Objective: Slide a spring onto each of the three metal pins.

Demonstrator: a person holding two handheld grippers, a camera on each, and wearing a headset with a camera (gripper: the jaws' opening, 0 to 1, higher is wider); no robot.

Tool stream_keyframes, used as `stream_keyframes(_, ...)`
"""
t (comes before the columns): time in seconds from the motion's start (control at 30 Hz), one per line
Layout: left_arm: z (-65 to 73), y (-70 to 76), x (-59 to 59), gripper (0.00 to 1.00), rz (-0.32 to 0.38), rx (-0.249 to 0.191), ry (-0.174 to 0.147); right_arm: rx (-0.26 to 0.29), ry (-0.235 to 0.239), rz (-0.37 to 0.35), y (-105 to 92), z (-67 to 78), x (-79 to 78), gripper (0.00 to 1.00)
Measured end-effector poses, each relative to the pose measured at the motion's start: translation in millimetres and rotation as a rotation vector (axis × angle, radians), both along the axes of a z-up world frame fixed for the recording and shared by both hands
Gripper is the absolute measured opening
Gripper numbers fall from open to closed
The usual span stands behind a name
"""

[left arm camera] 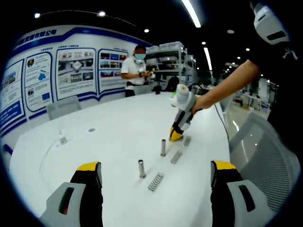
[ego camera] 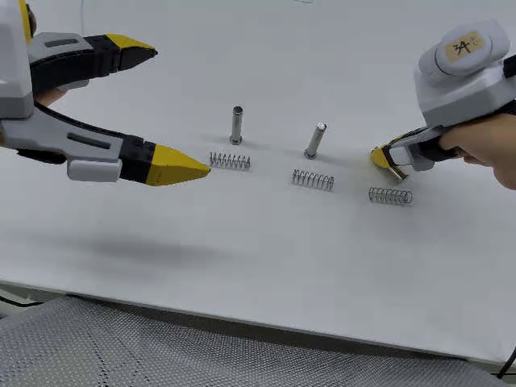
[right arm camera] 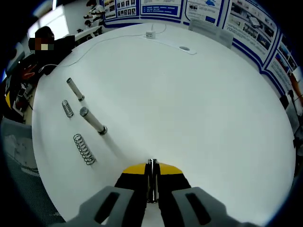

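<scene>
Two metal pins stand upright on the white table, one on the left and one in the middle. A spring lies in front of each, the left spring and the middle spring. A third spring lies to the right. My right gripper is shut on the third pin, held low just above the table behind that spring. My left gripper hovers wide open left of the left pin, nothing between its jaws. In the left gripper view, the near pin and near spring lie ahead.
The table's front edge runs close to me, with a grey mesh chair below it. A thin cable with a small white object lies far across the table. A person stands beyond the table.
</scene>
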State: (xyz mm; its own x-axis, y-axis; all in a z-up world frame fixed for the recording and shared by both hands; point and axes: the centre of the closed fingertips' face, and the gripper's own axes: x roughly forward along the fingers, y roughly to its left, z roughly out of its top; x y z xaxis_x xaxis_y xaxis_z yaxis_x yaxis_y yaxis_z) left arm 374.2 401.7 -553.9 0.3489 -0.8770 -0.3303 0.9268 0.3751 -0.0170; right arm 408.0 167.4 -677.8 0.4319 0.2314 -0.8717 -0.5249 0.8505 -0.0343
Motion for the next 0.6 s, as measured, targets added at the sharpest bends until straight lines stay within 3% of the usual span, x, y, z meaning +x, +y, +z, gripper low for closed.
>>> stream_keyframes(0.6,-2.2,5.2,1.0,0.98,0.014,0.0,0.006,0.014,-0.024,-0.006,-1.7,0.0,-0.1,0.08)
